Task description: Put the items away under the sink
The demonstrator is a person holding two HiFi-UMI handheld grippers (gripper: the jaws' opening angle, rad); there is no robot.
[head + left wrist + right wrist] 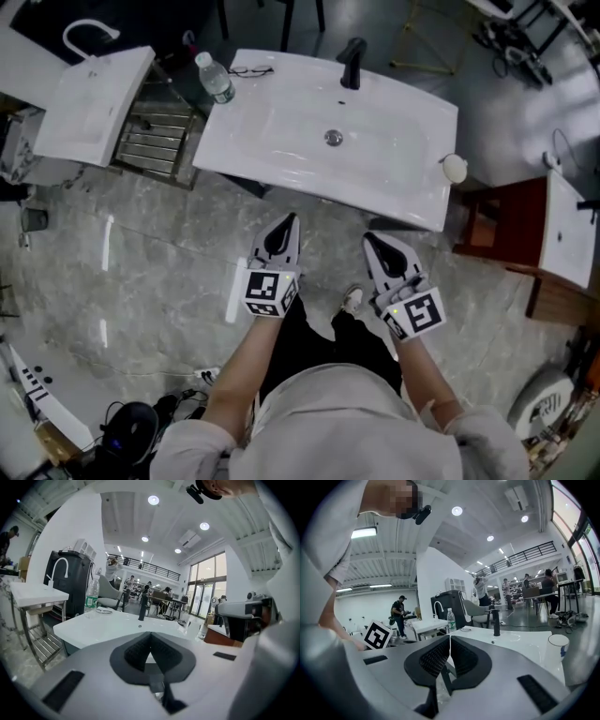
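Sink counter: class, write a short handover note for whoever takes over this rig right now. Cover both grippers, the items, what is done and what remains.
Left gripper: jaws shut, empty, held in front of the sink.
Right gripper: jaws shut, empty, beside the left one.
Items: water bottle and glasses at the counter's back left corner; white cup at its right edge.
Done: nothing visibly stored; the space under the sink is out of sight.
Left: put all three under the sink.
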